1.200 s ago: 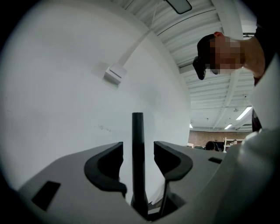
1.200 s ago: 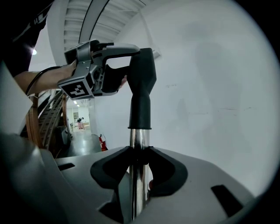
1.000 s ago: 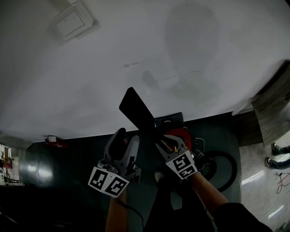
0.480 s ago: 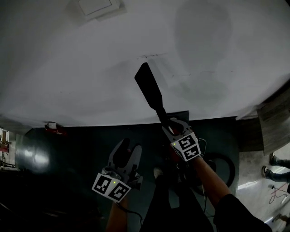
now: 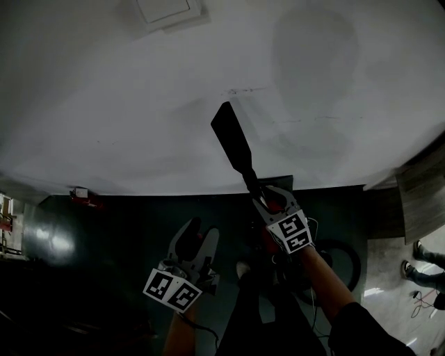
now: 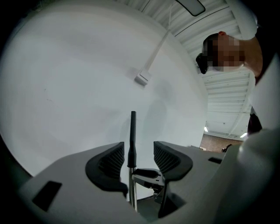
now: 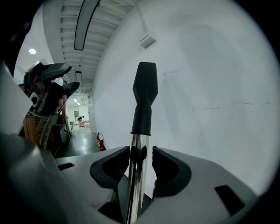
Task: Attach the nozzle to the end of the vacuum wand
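My right gripper (image 5: 268, 199) is shut on the chrome vacuum wand (image 7: 136, 175), just below its end, and holds it up in front of the white wall. The flat black nozzle (image 5: 231, 142) sits on the end of the wand and points up; its collar (image 7: 142, 120) covers the tube's tip. The right jaws have just eased open slightly, with the tube still between the pads. My left gripper (image 5: 196, 234) hangs lower and to the left, open with nothing in it. In the left gripper view the nozzle (image 6: 132, 131) shows edge-on beyond the left gripper (image 6: 136, 159).
A white wall (image 5: 104, 104) fills the background, with a white box (image 5: 167, 10) mounted high on it. Below are a dark floor, a red fire extinguisher (image 5: 80, 196), a black hose loop (image 5: 344, 261) and a bit of red vacuum body (image 5: 277, 203). Someone's shoes (image 5: 424, 257) show at far right.
The right gripper has lifted the wand and nozzle up in front of the wall. The left gripper has dropped down and away from the nozzle.
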`<state>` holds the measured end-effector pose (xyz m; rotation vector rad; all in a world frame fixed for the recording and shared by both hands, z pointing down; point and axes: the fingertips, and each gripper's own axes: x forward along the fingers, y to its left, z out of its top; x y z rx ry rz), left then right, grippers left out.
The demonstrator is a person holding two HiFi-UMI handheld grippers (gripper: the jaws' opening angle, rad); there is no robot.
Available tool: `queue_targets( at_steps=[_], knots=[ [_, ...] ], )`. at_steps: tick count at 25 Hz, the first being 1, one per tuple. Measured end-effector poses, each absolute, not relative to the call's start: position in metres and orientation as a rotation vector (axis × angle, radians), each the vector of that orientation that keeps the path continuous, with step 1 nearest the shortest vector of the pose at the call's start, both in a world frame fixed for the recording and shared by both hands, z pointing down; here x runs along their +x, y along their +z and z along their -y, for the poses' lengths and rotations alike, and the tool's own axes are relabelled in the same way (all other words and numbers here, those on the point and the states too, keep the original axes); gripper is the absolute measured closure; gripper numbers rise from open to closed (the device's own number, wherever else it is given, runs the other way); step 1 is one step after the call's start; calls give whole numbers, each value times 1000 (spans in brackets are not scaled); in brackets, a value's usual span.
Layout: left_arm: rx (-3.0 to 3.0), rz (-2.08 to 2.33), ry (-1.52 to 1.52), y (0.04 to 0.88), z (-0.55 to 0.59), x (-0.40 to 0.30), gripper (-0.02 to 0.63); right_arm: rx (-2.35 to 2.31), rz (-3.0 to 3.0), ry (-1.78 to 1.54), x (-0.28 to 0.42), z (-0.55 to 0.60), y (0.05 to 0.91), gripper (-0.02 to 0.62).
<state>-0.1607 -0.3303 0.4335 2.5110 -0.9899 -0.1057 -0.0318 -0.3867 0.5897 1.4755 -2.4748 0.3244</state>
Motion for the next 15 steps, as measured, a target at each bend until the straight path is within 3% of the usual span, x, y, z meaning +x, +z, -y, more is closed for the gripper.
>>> queue_targets(
  at_steps=[10, 15],
  knots=[
    [2518, 957, -116, 435, 311, -152, 402, 1578, 2592, 448, -15, 348, 551, 443],
    [2525, 972, -146, 426, 286, -145, 471, 1597, 2702, 532, -9, 304, 510, 445]
  ],
)
